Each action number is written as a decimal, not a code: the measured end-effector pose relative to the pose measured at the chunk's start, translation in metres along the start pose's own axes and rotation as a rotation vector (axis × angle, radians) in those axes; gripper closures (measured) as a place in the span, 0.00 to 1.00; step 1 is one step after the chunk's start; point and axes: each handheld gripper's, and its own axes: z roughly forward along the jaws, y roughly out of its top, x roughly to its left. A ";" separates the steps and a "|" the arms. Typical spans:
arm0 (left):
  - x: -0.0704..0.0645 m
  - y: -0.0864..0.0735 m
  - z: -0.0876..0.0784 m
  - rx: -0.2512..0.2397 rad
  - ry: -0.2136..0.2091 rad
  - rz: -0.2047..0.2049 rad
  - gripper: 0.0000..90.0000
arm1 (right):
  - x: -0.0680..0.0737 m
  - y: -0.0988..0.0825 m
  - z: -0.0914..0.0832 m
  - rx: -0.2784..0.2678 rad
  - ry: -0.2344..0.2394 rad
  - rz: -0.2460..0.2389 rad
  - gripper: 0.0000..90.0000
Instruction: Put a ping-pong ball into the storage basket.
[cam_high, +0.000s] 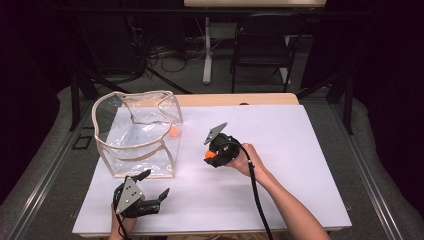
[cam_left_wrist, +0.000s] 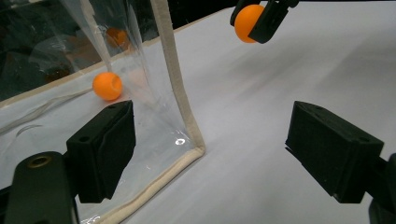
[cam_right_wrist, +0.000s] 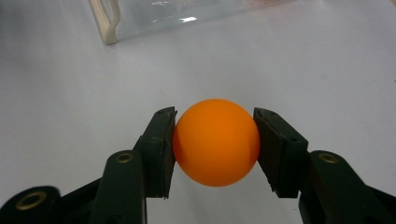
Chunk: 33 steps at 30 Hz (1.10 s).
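Observation:
A clear plastic pouch (cam_high: 137, 132) with beige trim stands open-topped on the left of the white sheet. Inside it, near its right wall, lies one orange ball (cam_high: 173, 131), also seen through the plastic in the left gripper view (cam_left_wrist: 107, 86). My right gripper (cam_high: 210, 154) hovers just right of the pouch, shut on a second orange ball (cam_right_wrist: 217, 142) that sits squarely between its pads. My left gripper (cam_high: 155, 183) rests at the table's front edge, in front of the pouch's near right corner (cam_left_wrist: 180, 93). Its jaws stand wide open with nothing between them.
A white sheet (cam_high: 290, 150) covers most of the wooden table, whose far edge (cam_high: 235, 99) shows behind it. A dark chair (cam_high: 262, 45) and a white desk leg (cam_high: 207, 50) stand beyond the table, with cables on the floor.

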 end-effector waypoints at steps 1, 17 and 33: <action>0.000 0.000 0.000 0.001 0.000 -0.001 0.18 | 0.000 0.000 -0.001 0.000 -0.001 -0.001 0.57; 0.000 0.000 0.000 0.003 0.006 0.003 0.18 | 0.000 0.009 -0.014 -0.001 -0.015 -0.023 0.57; 0.000 0.000 -0.001 0.003 0.005 0.006 0.18 | 0.003 0.023 -0.020 0.002 -0.014 -0.052 0.57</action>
